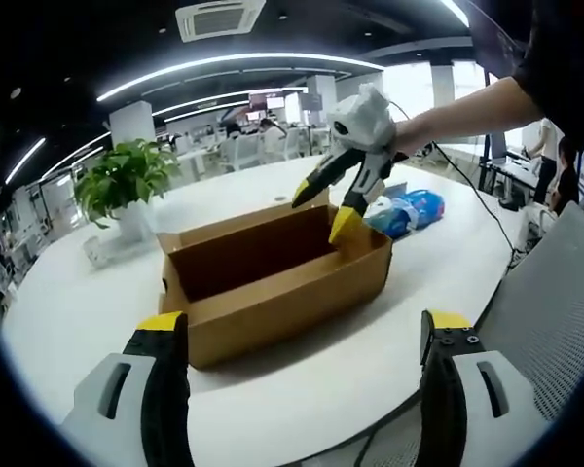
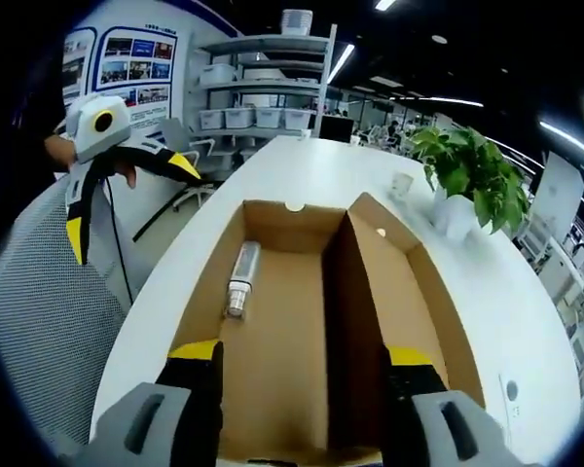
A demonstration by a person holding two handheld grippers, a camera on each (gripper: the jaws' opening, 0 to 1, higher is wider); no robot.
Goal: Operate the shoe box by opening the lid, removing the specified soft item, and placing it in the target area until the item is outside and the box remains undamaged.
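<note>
Shoe box (image 2: 321, 321) is sitting open on the white table (image 2: 526, 311); I'm hovering my right gripper (image 2: 302, 375), jaws apart, over the small tube-like item (image 2: 239, 282) inside — probably light, soft; I'd pinch its middle.

brown shoe box (image 1: 273, 282), yellow-tipped fingers (image 1: 162, 323)

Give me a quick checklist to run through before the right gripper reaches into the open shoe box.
1. Lid open: ok; shoe box is open, its lid folded back.
2. Item located: ok; a tube-like item lies on the box floor, but whether it is soft: cannot tell.
3. Right gripper open: ok; jaws spread at the box's far end.
4. Left gripper clear of the box: ok; open, held off the table edge.
5. Box undamaged: ok, no tears seen.
6. Target area: cannot tell; a blue package lies beyond the box.
</note>
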